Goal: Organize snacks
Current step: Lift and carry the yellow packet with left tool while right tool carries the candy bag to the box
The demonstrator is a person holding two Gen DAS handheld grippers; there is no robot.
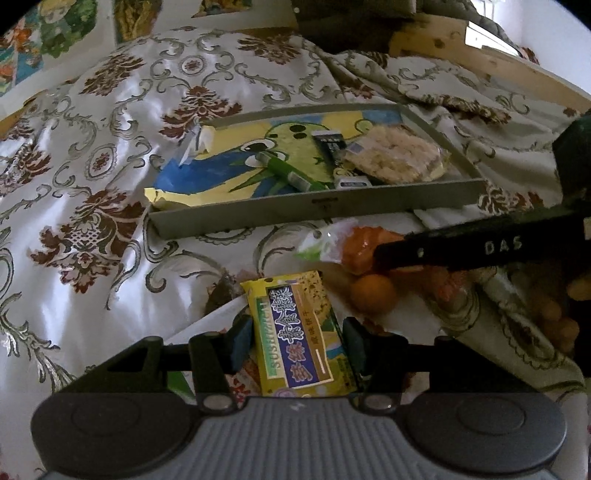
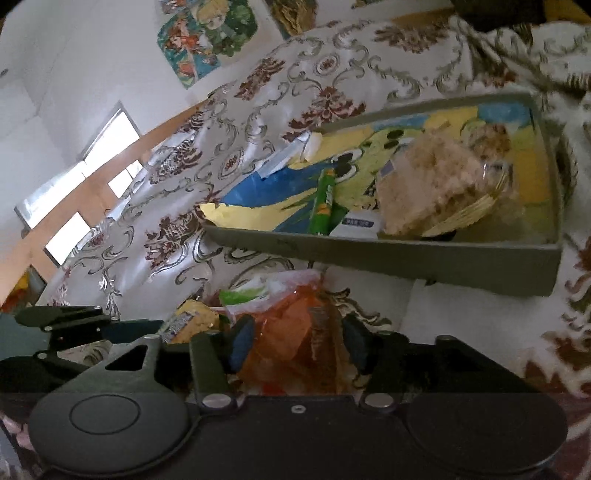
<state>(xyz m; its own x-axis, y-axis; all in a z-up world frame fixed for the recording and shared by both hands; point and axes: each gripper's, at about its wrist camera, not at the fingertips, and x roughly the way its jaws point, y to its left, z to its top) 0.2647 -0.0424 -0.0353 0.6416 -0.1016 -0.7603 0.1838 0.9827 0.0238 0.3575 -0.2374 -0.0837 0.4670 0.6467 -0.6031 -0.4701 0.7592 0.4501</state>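
Note:
A grey tray (image 1: 317,210) with a cartoon picture on its floor lies on the patterned cloth; it holds a green tube (image 1: 291,173), a dark packet (image 1: 332,146), a white packet (image 1: 352,181) and a bag of pale puffed snacks (image 1: 399,155). My left gripper (image 1: 297,343) is shut on a yellow biscuit packet (image 1: 299,332) in front of the tray. My right gripper (image 2: 295,343) has its pads on either side of an orange snack bag (image 2: 295,332). The tray (image 2: 406,258) lies just beyond it. The right gripper's arm (image 1: 480,247) crosses the left wrist view over the orange bag (image 1: 365,247).
A small orange fruit (image 1: 373,293) lies right of the yellow packet. A white cloth with brown and grey ornament (image 1: 110,147) covers the surface. Wooden furniture (image 1: 443,40) and posters (image 2: 207,33) stand behind. The left gripper's body (image 2: 66,332) shows at the left of the right wrist view.

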